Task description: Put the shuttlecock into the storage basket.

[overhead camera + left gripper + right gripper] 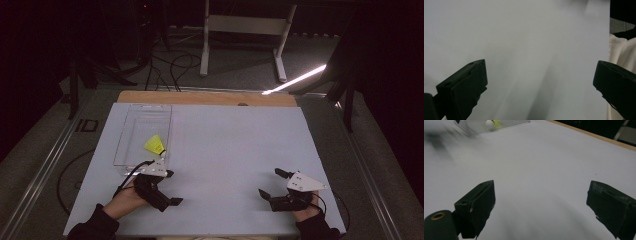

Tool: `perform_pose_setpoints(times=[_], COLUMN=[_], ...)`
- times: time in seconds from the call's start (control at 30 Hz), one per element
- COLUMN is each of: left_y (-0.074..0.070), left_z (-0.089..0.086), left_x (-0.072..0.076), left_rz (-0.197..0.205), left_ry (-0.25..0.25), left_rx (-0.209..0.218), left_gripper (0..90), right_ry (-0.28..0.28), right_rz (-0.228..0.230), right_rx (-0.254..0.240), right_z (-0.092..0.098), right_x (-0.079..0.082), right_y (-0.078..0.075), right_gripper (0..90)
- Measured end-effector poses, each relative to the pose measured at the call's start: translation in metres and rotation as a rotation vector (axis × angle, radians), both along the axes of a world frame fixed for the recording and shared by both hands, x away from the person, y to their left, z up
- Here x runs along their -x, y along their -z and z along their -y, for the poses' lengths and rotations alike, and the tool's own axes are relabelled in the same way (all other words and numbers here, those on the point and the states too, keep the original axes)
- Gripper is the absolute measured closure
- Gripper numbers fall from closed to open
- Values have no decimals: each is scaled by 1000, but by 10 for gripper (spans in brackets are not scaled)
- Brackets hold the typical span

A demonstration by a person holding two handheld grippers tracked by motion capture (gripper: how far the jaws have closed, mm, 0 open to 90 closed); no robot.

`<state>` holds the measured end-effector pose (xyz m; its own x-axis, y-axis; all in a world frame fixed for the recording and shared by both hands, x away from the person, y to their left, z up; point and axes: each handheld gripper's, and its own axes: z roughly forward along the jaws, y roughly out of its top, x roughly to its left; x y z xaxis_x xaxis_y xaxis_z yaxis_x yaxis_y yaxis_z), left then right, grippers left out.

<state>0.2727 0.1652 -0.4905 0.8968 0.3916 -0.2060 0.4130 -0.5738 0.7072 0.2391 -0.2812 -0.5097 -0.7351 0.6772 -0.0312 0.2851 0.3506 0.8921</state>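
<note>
Your two hands came in at the near edge of the high view, and each held its gripper with the fingers spread and nothing between them: the left gripper [172, 187] just near of the clear tray [131, 131], the right gripper [272, 184] well apart at the near right of the pale surface [235, 145]. Inside the tray's near right corner lay the yellow shuttlecock [154, 144]. You should have judged it very light and easily crushed, with a thin skirt that would buckle; the firm rounded cork was the safer place to take hold, and gently.

From the left gripper view you saw your wide-open fingers [464, 87] over bare surface [529, 45], and a fold of pale cloth [621, 55] at the right edge, which the high view did not show.

From the right gripper view your fingers [477, 206] also stood wide apart, and at the far left the tray [506, 123] appeared with the shuttlecock's white cork [489, 123] facing you, a detail that the high view left unclear.
</note>
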Motion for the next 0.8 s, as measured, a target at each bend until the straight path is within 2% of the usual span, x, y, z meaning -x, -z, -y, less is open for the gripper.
perform_pose_setpoints(times=[0.37,0.5,0.6,0.7,0.8], left_y=[4,9,12,15,18], left_z=[-28,-30,-31,-32,-32], left_x=[12,16,18,21,22], left_rz=[28,50,46,50,49], left_ry=[-108,-147,-171,-178,-200], left_rx=[15,15,29,17,36], left_gripper=[1,1,1,1,1], right_ry=[0,-2,0,0,-1], right_rz=[-3,-4,-5,-4,-4], right_rx=[0,1,0,0,2], right_z=[0,0,0,1,1], right_x=[0,0,0,0,0], right_y=[0,0,0,-1,-1], right_gripper=[84,84,84,84,84])
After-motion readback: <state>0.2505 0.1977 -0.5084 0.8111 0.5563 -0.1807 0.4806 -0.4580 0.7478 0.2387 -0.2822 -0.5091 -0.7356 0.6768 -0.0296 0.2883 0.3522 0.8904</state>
